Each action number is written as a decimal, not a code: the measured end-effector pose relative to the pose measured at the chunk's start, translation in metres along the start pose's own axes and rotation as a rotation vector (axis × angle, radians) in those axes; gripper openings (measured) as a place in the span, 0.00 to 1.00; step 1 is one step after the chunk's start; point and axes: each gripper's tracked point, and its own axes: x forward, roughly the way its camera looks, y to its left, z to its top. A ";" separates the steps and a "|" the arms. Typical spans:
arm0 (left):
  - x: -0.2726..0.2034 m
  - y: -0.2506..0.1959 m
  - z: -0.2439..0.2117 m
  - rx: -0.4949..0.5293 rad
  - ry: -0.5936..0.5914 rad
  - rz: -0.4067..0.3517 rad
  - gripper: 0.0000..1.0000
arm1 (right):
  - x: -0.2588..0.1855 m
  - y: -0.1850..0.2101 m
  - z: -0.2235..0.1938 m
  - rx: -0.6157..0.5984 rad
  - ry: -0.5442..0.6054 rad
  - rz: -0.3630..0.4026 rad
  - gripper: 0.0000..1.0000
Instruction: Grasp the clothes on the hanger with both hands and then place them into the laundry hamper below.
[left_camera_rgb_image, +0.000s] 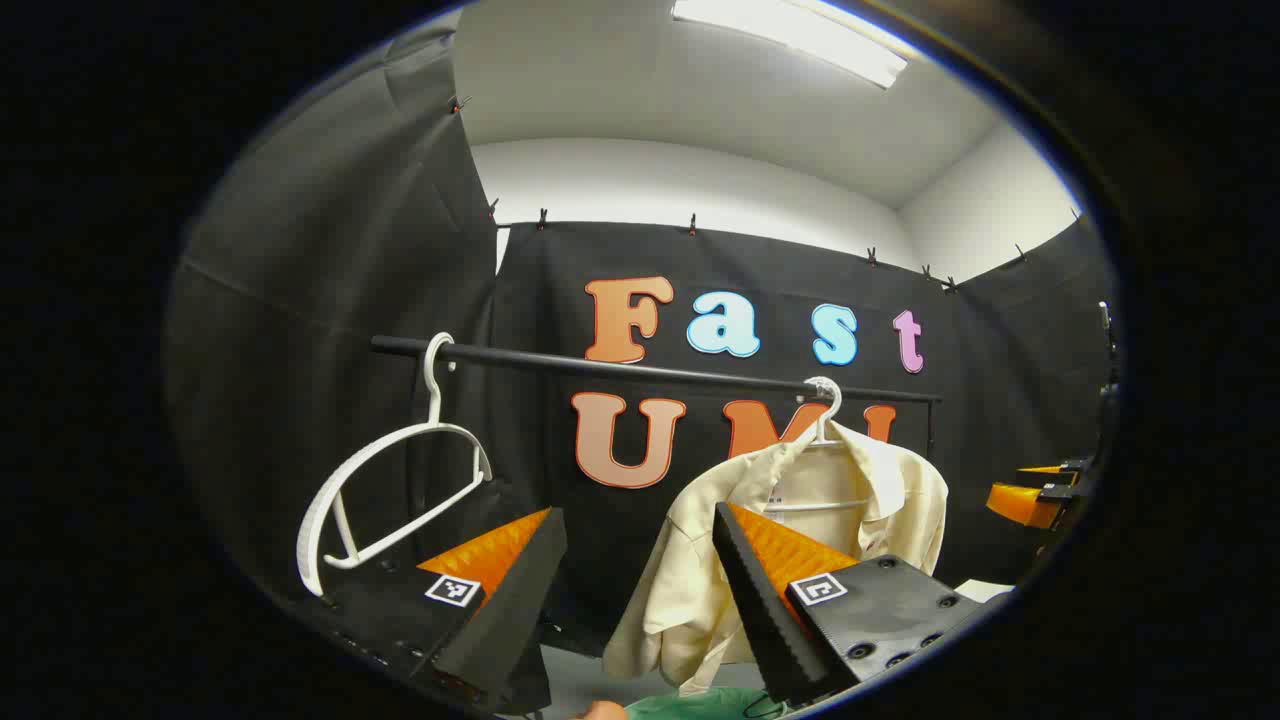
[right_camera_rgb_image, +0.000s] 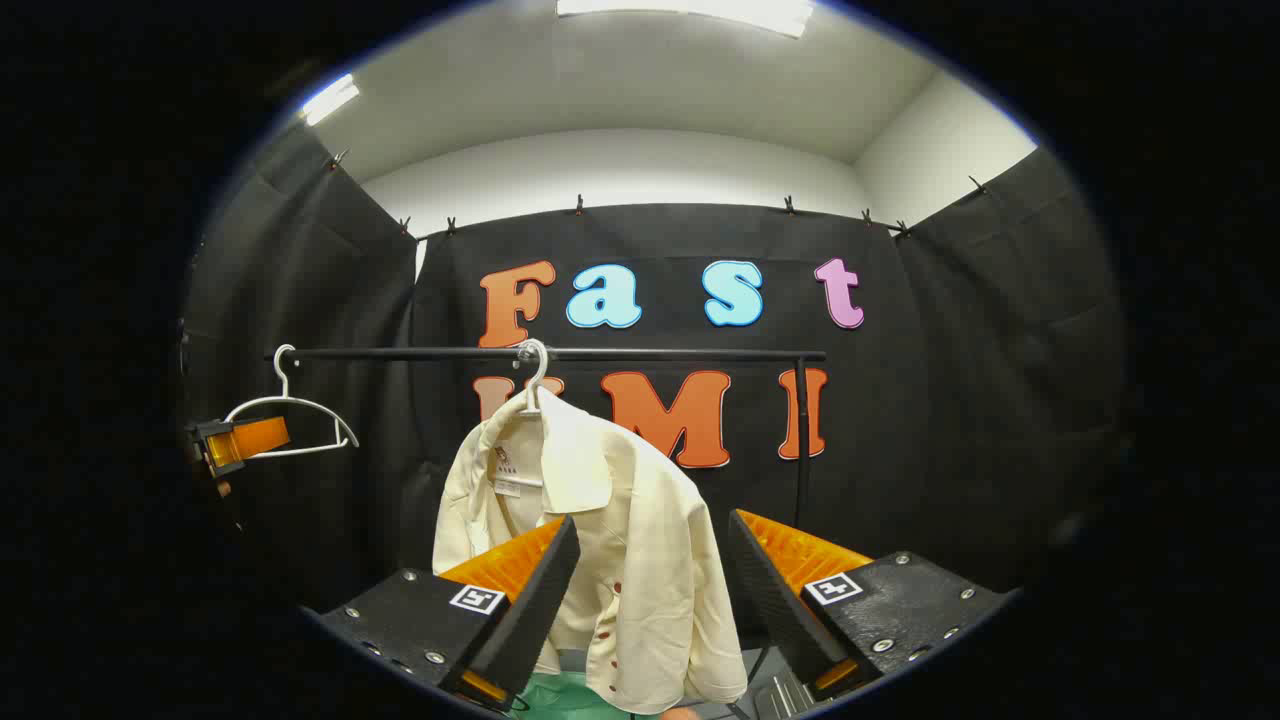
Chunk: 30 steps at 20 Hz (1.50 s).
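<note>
Item one: cream jacket (right_camera_rgb_image: 620, 560), short-sleeved with a broad collar and a row of small red buttons down the front, hanging on a white hanger (right_camera_rgb_image: 533, 372) whose hook sits over a black rail (right_camera_rgb_image: 650, 354); in the left gripper view the same jacket (left_camera_rgb_image: 700, 560) hangs toward the right end of the rail (left_camera_rgb_image: 640, 370), its near sleeve drooping low. Item two: a second white hanger (left_camera_rgb_image: 390, 480), bare, hooked near the left end of the rail and turned at an angle; in the right gripper view it (right_camera_rgb_image: 290, 410) hangs well apart from the jacket. Item three: left gripper (left_camera_rgb_image: 640, 590), jaws spread wide with nothing between them, held short of the jacket, the garment's left edge showing in the gap beside its right finger; the same gripper (right_camera_rgb_image: 235, 445) appears at the far left of the right gripper view, just in front of the bare hanger. Item four: right gripper (right_camera_rgb_image: 655, 590), jaws likewise spread and empty, aimed at the jacket's lower front, which hangs between the two fingers but farther off, untouched; its tip (left_camera_rgb_image: 1030, 500) shows at the right edge of the left gripper view. Item five: a patch of green material (right_camera_rgb_image: 560, 695) under the jacket hem, too little visible to identify. Item six: an upright black post (right_camera_rgb_image: 800, 430) carrying the rail's right end.
</note>
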 end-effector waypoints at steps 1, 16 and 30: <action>0.000 0.000 0.002 0.003 -0.005 0.002 0.96 | 0.000 0.000 0.001 -0.002 -0.003 0.001 0.93; -0.002 -0.001 -0.007 -0.010 0.011 0.007 0.96 | 0.002 -0.003 -0.020 -0.029 0.012 -0.001 0.93; 0.014 -0.014 -0.047 0.004 0.048 0.008 1.00 | 0.051 0.018 -0.120 -0.098 0.055 -0.054 0.93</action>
